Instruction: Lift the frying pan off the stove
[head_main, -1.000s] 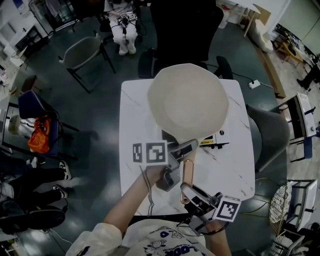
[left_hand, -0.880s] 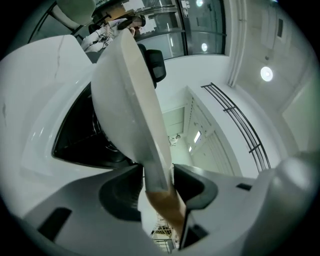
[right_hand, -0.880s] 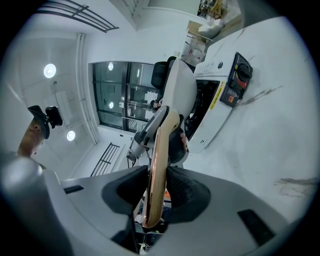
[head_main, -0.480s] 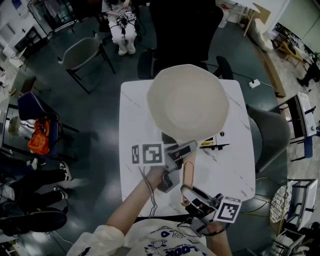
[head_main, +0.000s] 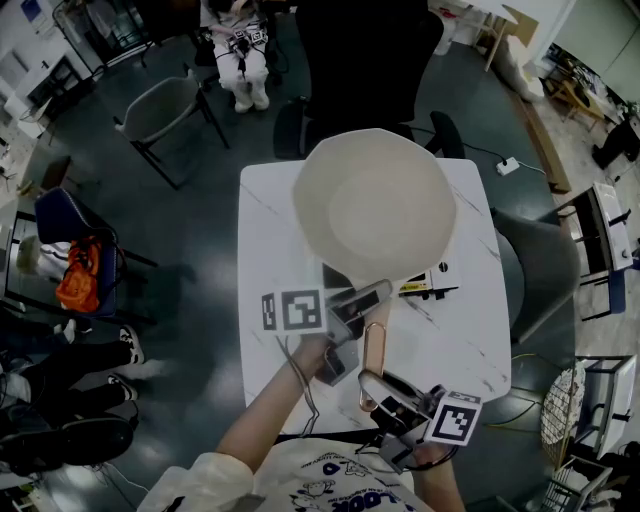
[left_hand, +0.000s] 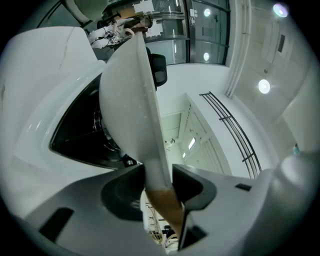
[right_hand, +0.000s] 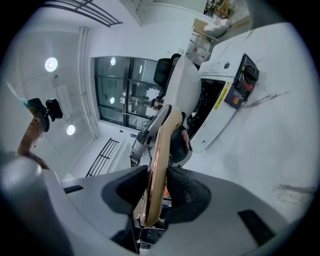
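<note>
Your right gripper (head_main: 368, 382) (right_hand: 157, 192) is clamped on the near end of the copper-coloured handle (head_main: 375, 345) (right_hand: 157, 160) of the cream-white frying pan (head_main: 375, 205) (right_hand: 182, 90), with one pad on each side. Your left gripper (head_main: 375, 293) (left_hand: 159, 182) has just been closing its jaws. They now pinch the same handle (left_hand: 165, 205) farther up, where it joins the pan (left_hand: 127, 100).

The round pan bowl sits over the white portable stove (head_main: 432, 280) (right_hand: 220, 105) and hides most of it from above. Only the stove's near right corner, with a yellow label and a black knob, shows past the rim. You cannot tell whether the pan's base touches the black burner (left_hand: 75, 135).

The stove stands on a white marble-look table (head_main: 270, 220) (right_hand: 270, 165), toward its far half. A black office chair (head_main: 365, 50) is at the table's far edge. A grey chair (head_main: 165, 105) stands off its far left corner. An orange bag (head_main: 78, 270) lies well to the table's left. A white power strip (head_main: 508, 168) lies on the floor just beyond its far right corner.
</note>
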